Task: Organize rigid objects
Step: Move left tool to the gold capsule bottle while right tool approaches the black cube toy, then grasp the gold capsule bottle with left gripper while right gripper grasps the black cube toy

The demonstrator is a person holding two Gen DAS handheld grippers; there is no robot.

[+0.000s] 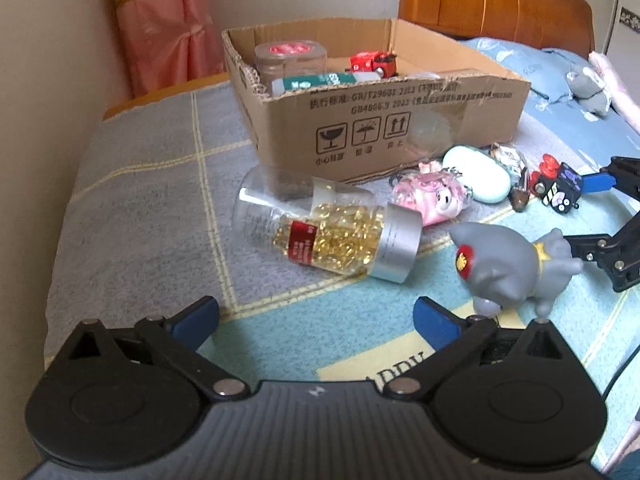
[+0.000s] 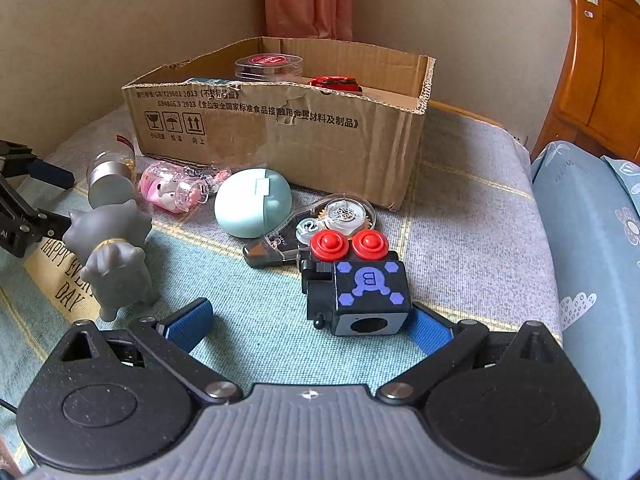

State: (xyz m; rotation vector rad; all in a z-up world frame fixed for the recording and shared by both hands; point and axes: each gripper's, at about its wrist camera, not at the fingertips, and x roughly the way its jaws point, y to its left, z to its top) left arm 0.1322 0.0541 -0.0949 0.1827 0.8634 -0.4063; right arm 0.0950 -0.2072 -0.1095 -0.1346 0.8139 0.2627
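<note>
A cardboard box [image 1: 400, 128] stands on the bed; it also shows in the right wrist view [image 2: 280, 136] and holds a clear jar [image 1: 290, 58], a red toy [image 1: 374, 62] and a green-white tube [image 1: 316, 80]. In front lie a bottle of gold capsules [image 1: 332, 236], a grey cat figure [image 1: 516, 268], a pink keychain [image 1: 432, 196], a mint case [image 2: 252, 202], a correction tape [image 2: 316, 226] and a black cube toy [image 2: 360, 288]. My left gripper [image 1: 316, 318] is open, short of the bottle. My right gripper [image 2: 310, 322] is open, its right finger [image 2: 430, 334] beside the cube.
The bed has a grey and teal checked blanket [image 1: 152, 184]. A wooden headboard [image 1: 492, 0] and blue bedding [image 2: 588, 240] lie to the right. A wall and pink curtain [image 1: 164, 24] stand behind the box. The right gripper appears at the right of the left wrist view [image 1: 588, 216].
</note>
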